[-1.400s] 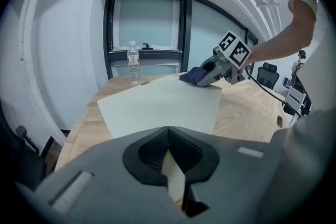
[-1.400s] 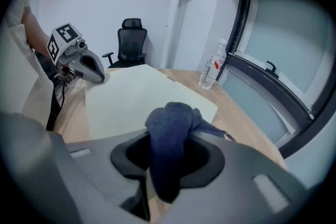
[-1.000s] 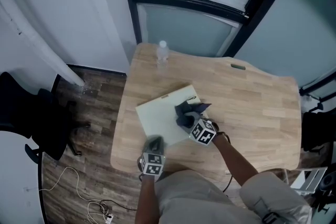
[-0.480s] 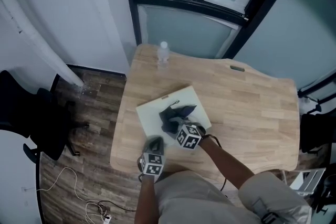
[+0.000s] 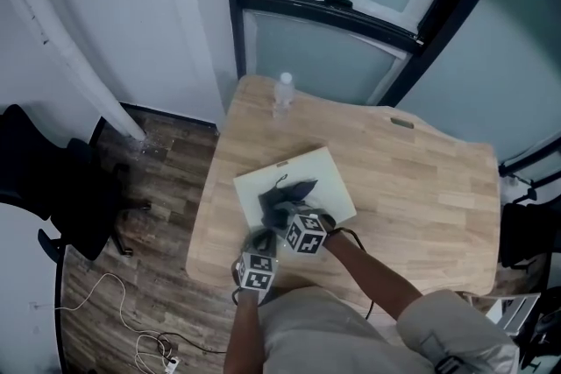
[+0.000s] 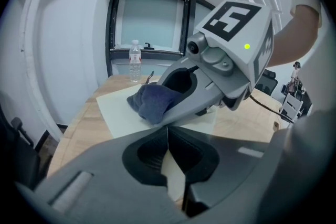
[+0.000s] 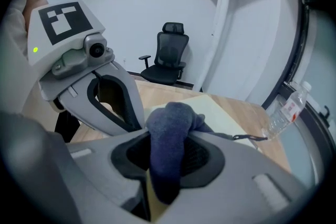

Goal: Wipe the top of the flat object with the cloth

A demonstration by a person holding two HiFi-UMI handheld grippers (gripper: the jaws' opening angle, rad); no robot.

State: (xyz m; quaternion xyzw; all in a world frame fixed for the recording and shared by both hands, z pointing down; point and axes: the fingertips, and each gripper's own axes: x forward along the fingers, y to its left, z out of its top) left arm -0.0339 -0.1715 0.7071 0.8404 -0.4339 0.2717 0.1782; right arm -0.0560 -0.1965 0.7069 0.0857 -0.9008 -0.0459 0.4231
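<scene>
A pale flat board [image 5: 329,173] lies on the wooden table [image 5: 421,179], turned at an angle. A dark blue cloth [image 5: 282,199] rests on the board's near left part. My right gripper [image 5: 289,219] is shut on the cloth [image 7: 167,144] and presses it onto the board [image 7: 220,113]. My left gripper [image 5: 258,243] sits at the board's near corner, jaws shut with nothing between them. In the left gripper view the cloth [image 6: 152,102] bunches on the board [image 6: 118,110] under the right gripper [image 6: 176,113].
A clear water bottle [image 5: 282,92] stands at the table's far left corner, also seen as a bottle [image 6: 135,60] and a bottle [image 7: 286,107]. A slot [image 5: 402,123] is cut into the far table edge. A black office chair [image 7: 168,60] stands on the floor by the wall.
My right gripper has dragged the cloth across the board toward the left and nearer, ending close beside the left gripper. The left gripper has stayed at the board's near corner.
</scene>
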